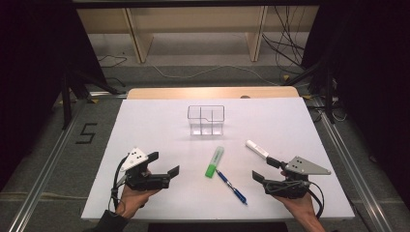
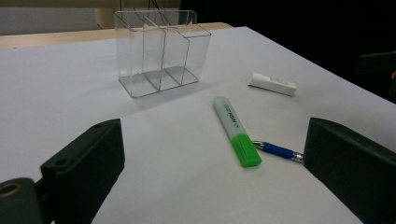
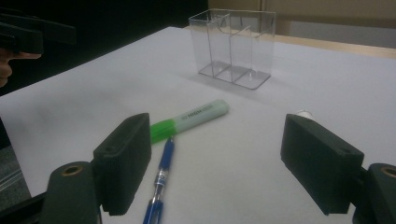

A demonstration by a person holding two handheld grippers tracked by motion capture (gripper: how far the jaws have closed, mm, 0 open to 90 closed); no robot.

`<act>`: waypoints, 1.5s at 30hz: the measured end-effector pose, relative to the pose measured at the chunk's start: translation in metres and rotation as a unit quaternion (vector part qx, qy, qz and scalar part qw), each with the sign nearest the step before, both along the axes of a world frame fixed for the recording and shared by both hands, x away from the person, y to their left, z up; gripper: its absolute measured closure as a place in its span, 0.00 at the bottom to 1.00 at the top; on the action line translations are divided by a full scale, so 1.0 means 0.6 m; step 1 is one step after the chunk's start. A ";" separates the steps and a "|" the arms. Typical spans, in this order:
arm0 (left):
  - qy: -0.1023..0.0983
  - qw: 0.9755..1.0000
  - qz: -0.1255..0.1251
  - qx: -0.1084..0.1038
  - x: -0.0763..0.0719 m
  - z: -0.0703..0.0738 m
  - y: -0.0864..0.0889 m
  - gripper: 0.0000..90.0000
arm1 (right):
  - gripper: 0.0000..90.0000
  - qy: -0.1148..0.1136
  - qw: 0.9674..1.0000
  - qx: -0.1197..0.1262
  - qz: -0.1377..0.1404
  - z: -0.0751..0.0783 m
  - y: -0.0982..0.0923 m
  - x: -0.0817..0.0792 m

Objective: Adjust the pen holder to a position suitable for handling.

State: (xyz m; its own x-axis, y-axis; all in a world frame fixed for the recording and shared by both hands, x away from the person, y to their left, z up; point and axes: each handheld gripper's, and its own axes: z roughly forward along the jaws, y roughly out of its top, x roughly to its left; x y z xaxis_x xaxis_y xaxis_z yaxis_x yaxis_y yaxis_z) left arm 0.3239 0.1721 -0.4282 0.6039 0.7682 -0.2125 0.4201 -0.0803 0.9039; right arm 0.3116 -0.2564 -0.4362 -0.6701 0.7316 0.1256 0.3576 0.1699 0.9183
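Note:
A clear plastic organiser [image 1: 206, 119] with several compartments stands upright and empty at the middle back of the white table top [image 1: 145, 125]. In front of it lie a green highlighter [image 1: 214, 162], a blue pen [image 1: 231, 187] and, further right, a white marker [image 1: 257, 149]. My left gripper [image 1: 163, 163] is held low at the front left, open, with nothing between its jaws. At the front right my right gripper [image 1: 265, 169] is also open and empty, its jaws close to the marker's dark end. The left gripper view looks over the highlighter [image 2: 233, 128], pen [image 2: 275, 150], marker [image 2: 272, 84] and organiser [image 2: 161, 51].
A wooden strip [image 1: 212, 92] runs behind the white top, with shelving legs and floor cables beyond. Metal rails [image 1: 43, 164] flank the table on both sides. In the right gripper view the highlighter [image 3: 191, 119] and pen [image 3: 161, 175] lie just ahead of the left jaw.

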 end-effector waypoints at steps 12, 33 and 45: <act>0.010 1.000 0.015 -0.015 0.011 0.002 0.005 0.05 | 0.28 -0.001 1.000 0.003 -0.002 0.001 -0.001 0.000; 0.024 0.997 0.068 0.002 0.089 0.015 0.004 0.26 | 0.29 -0.001 1.000 0.003 -0.006 0.002 0.000 0.001; 0.042 0.993 0.111 0.015 0.155 0.001 -0.001 0.61 | 0.29 0.003 1.000 0.000 -0.006 -0.001 0.002 0.003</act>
